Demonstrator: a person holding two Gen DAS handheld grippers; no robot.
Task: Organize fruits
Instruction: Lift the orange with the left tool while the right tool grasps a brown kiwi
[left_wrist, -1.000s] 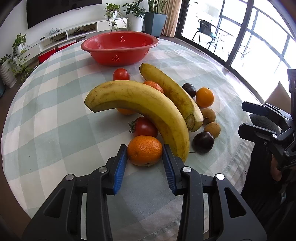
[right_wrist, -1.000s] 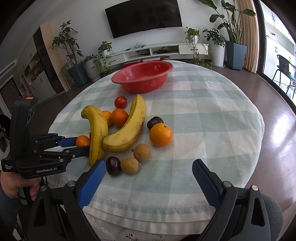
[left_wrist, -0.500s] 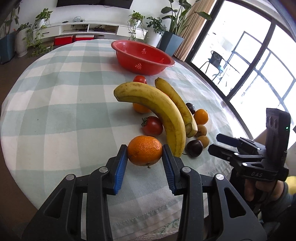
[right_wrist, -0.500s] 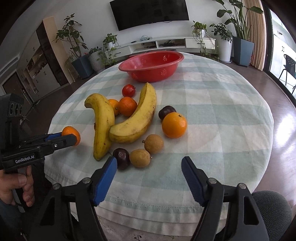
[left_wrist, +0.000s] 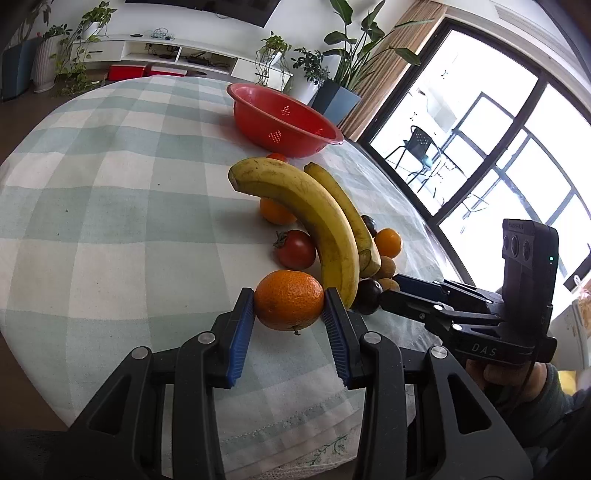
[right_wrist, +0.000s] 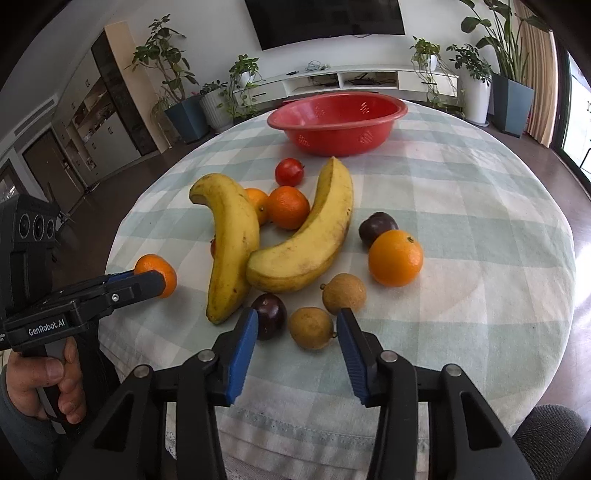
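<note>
The red colander bowl (right_wrist: 338, 123) stands at the far side of the round table, on the green-and-white checked tablecloth (right_wrist: 461, 206), and every fruit lies on the near side of it.

Farthest to the left of the bowl, near the cloth's edge, the left gripper (left_wrist: 290, 325) has its blue pads pressed on both sides of a mandarin (left_wrist: 289, 304); the right wrist view shows the same fruit at the tip of that tool, apart from the heap. A bare hand (right_wrist: 44, 380) grips the handle.

Next comes the first banana (right_wrist: 231, 243), curving toward the bowl, with a small mandarin (right_wrist: 257, 201) and a larger one (right_wrist: 288, 206) tucked between it and the second banana (right_wrist: 310, 236). A red tomato (right_wrist: 289, 171) sits just short of the bowl, beyond them. Another tomato (left_wrist: 295, 249) lies against the first banana's left flank.

Below the bananas, nearest the camera, a dark passion fruit (right_wrist: 269, 315) and a tan longan-like fruit (right_wrist: 311, 328) lie side by side. The right gripper (right_wrist: 297, 341) is closing around the tan one, which sits between the pads with a gap on each side. A second tan fruit (right_wrist: 344, 293) rests just behind.

Farther right are another dark passion fruit (right_wrist: 377, 228) and, touching it, a big orange (right_wrist: 395, 257).
</note>
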